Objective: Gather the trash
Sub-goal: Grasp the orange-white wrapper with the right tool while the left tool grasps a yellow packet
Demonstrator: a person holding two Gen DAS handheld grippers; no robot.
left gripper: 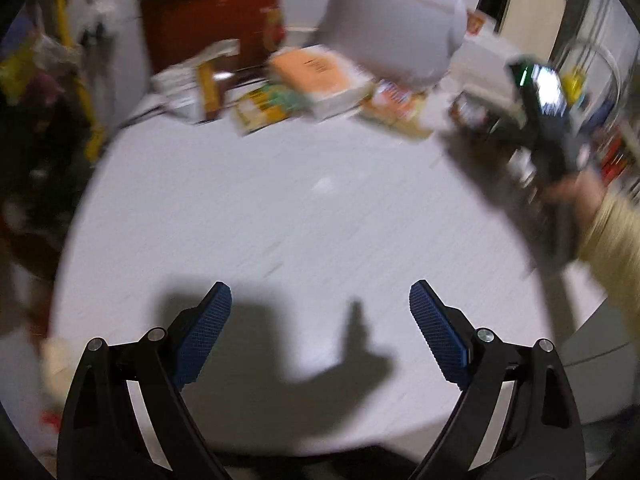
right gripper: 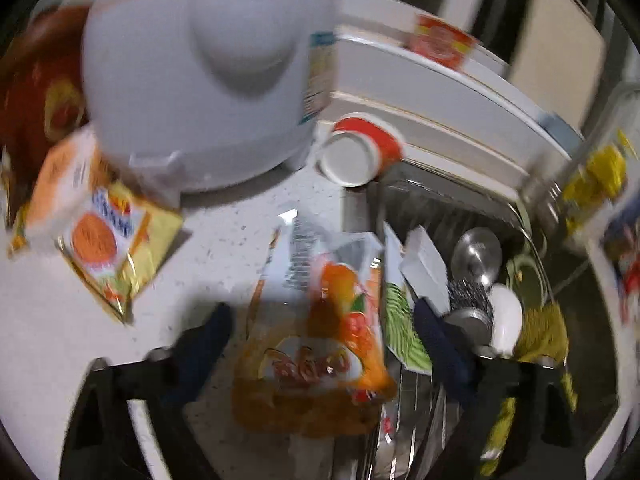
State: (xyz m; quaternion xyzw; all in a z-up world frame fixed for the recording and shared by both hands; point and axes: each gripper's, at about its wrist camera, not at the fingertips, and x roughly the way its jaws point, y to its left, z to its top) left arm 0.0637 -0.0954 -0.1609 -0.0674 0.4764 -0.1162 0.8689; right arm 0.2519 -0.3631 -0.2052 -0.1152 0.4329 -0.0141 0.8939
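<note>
The pale speckled bench (right gripper: pixel 224 216) carries a big white domed appliance (right gripper: pixel 208 72) at its far side, a yellow-and-orange packet (right gripper: pixel 116 252) lying flat to the left, a tipped red-and-white cup (right gripper: pixel 360 152) by the sink, and an orange snack wrapper (right gripper: pixel 328 320) nearest, at the sink's edge.

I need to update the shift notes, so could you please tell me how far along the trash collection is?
Nothing visibly collected yet; no bin or bag shows. The left gripper is open and empty over bare table. The right gripper is open around an orange snack wrapper at the sink's edge, not clearly gripping it. Left to do: that wrapper, the yellow packet and the tipped red cup.
</note>
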